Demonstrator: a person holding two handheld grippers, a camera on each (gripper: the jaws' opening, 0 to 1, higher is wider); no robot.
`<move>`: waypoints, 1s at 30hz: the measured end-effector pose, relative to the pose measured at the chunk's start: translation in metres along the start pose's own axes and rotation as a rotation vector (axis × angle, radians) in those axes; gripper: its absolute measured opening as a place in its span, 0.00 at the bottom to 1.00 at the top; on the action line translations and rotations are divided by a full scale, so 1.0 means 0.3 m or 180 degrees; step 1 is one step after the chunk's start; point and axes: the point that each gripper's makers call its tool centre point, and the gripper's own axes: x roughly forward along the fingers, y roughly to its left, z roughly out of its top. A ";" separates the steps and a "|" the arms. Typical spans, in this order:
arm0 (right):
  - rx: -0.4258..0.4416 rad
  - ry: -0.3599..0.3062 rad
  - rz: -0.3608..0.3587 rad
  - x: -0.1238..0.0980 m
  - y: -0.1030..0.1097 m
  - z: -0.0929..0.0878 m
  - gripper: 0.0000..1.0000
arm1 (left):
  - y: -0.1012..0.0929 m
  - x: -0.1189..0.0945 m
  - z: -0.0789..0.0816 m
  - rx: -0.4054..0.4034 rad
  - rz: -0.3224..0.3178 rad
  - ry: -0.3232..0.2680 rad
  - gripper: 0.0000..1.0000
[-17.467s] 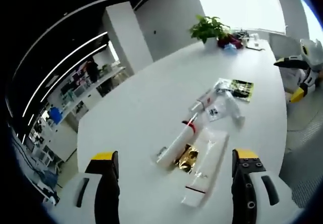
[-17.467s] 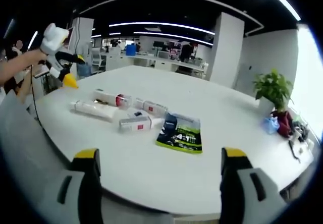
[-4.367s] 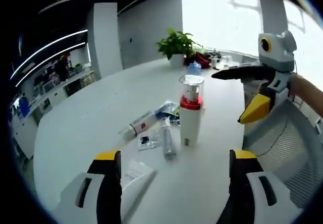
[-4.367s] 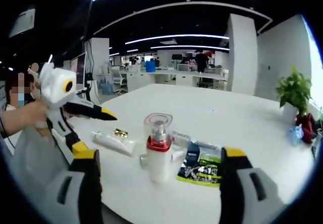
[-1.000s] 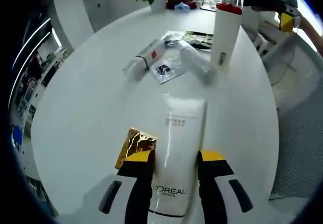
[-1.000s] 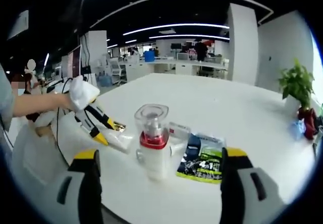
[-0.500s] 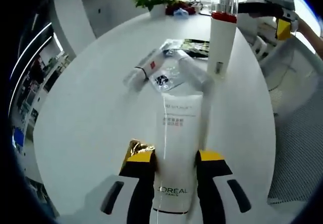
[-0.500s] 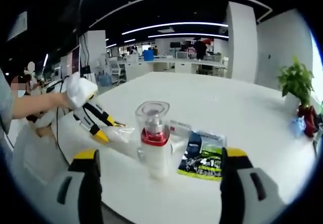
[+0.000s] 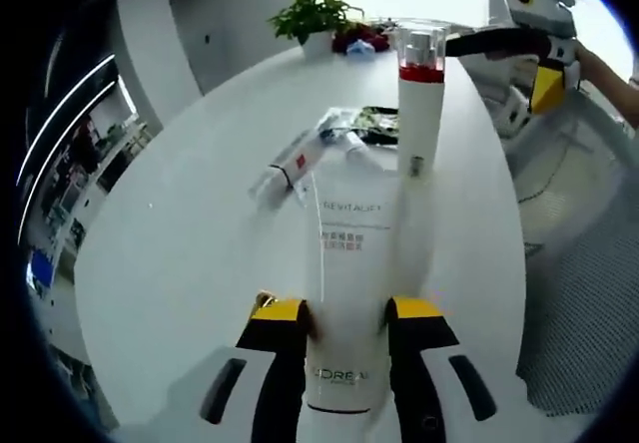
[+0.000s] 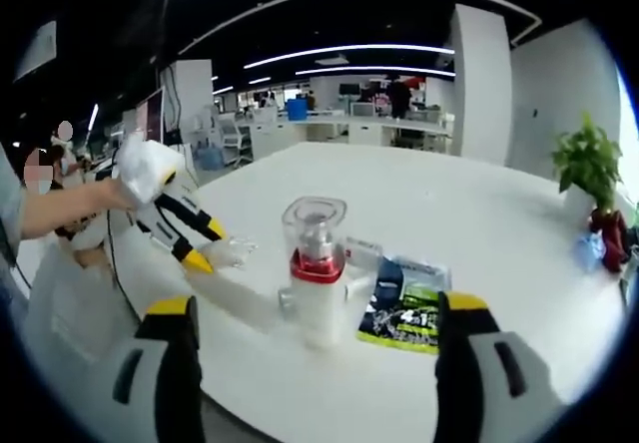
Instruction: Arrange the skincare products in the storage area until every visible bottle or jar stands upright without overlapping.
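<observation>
In the left gripper view, the left gripper is pinched on a white L'Oréal tube, its yellow-tipped jaws pressing both sides of the tube near the printed end. The tube runs away from the camera toward the white pump bottle, and its far end looks lifted off the white table, though the fisheye makes the tilt hard to judge. The pump bottle stands upright on the table, with a red collar and a clear cap, just beyond and slightly right of the tube's far end. To the left of the pump bottle lie a small tube with a red band, clear sachets and a dark green packet, all flat and close together. A scrap of gold foil peeks out beside the left jaw. A potted plant sits at the table's far edge beyond the pump bottle.

In the right gripper view, the right gripper has its jaws spread wide and empty, hanging in front of the pump bottle. The green packet lies just to the right of the bottle. To the bottle's left, the left gripper clamps the pale tube, held by a person's hand.
</observation>
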 end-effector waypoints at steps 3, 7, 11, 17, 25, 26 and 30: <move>0.0075 -0.0018 -0.0005 -0.008 0.002 0.004 0.98 | -0.019 -0.012 0.027 -0.0041 -0.0027 -0.0104 0.28; 0.0110 0.0004 0.0011 -0.012 0.015 0.000 0.95 | -0.036 -0.016 0.047 -0.0025 -0.0022 -0.0162 0.28; 0.0096 0.0022 0.0050 -0.018 0.029 -0.005 0.92 | -0.052 -0.023 0.075 -0.0044 -0.0013 -0.0258 0.28; 0.0119 0.0051 0.0078 -0.031 0.040 -0.021 0.87 | -0.080 -0.032 0.115 -0.0046 -0.0026 -0.0377 0.28; 0.0116 0.0052 0.0208 -0.037 0.090 -0.021 0.78 | -0.114 -0.032 0.153 -0.0068 -0.0067 -0.0473 0.28; 0.0125 0.0049 0.0218 -0.037 0.094 -0.020 0.75 | -0.117 -0.033 0.158 -0.0074 -0.0064 -0.0492 0.28; 0.0170 0.0064 0.0341 -0.037 0.132 -0.014 0.64 | -0.128 -0.034 0.167 -0.0051 -0.0034 -0.0511 0.28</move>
